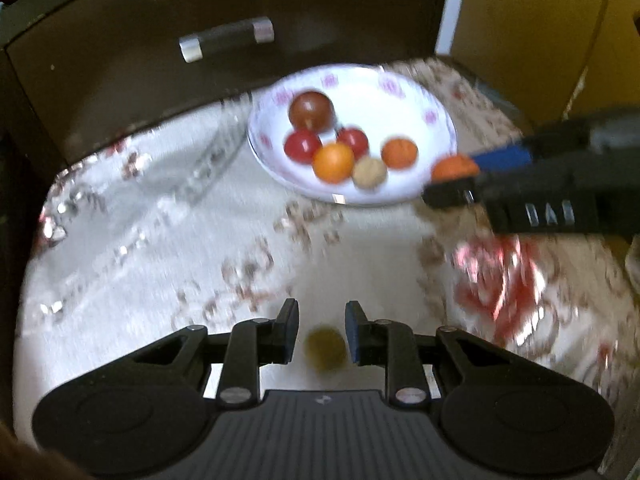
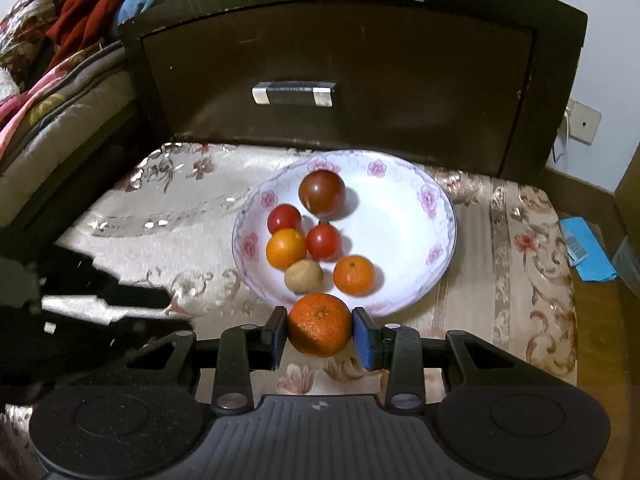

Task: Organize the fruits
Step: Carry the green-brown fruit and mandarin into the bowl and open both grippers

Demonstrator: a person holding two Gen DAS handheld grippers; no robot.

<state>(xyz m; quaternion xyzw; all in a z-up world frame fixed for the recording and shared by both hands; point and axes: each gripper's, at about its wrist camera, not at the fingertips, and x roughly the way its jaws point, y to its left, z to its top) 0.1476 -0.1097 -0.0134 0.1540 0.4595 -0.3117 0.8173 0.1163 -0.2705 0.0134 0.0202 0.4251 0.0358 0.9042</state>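
A white floral plate sits on a patterned cloth and holds a dark tomato, two red tomatoes, two oranges and a tan walnut-like fruit. My right gripper is shut on a mandarin just at the plate's near rim; it shows in the left wrist view at the plate's right edge. My left gripper has its jaws apart around a small brownish-yellow fruit, not touching it. The plate also shows in the left wrist view.
A dark wooden drawer front with a metal handle stands right behind the plate. Bedding and red cloth lie at the left. A blue item lies on the floor at the right. The left wrist view is motion-blurred.
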